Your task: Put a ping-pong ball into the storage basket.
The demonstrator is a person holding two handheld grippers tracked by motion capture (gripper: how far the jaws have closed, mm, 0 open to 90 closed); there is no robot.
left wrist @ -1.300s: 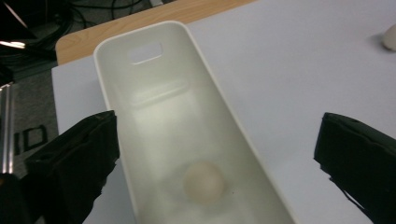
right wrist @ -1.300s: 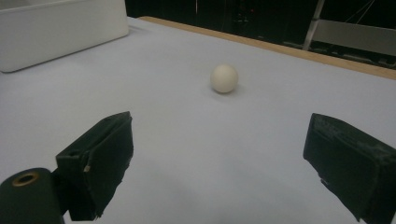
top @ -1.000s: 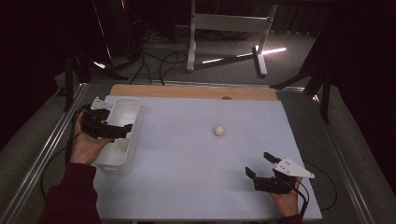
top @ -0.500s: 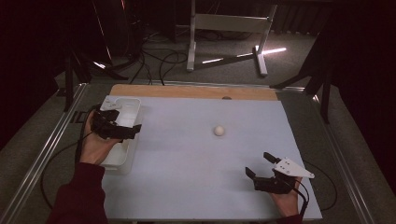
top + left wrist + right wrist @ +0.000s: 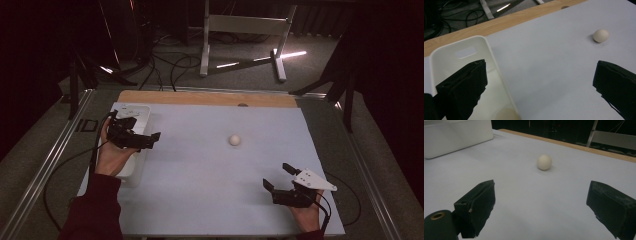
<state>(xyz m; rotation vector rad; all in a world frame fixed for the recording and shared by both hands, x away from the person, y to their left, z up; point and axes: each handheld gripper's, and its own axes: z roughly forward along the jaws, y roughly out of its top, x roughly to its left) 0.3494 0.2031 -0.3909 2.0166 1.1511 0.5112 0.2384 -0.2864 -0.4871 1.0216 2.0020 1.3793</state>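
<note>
The egg (image 5: 234,140) is small, pale cream and smooth, and from the high view it lies alone on the grey mat (image 5: 210,175), a little beyond the middle and well apart from both grippers. The left gripper (image 5: 148,137) hangs over the near right edge of the white tray (image 5: 140,111), jaws apart, and the hand (image 5: 112,152) holding it hides much of the tray. The right gripper (image 5: 278,177) sits low at the near right of the mat, jaws apart too.

In the left gripper view the egg (image 5: 601,35) lies far up on the right, casting a soft shadow. The gripper's two black jaws stand wide, one over the tray (image 5: 492,53), the other over the bare mat. A pale rounded thing (image 5: 506,115) lies in the tray at the bottom edge, cut off and too blurred to name.

In the right gripper view the egg (image 5: 544,162) looks almost round, straight ahead between the wide-set jaws and beyond them. The tray (image 5: 459,136) is cut off at the top left corner.
</note>
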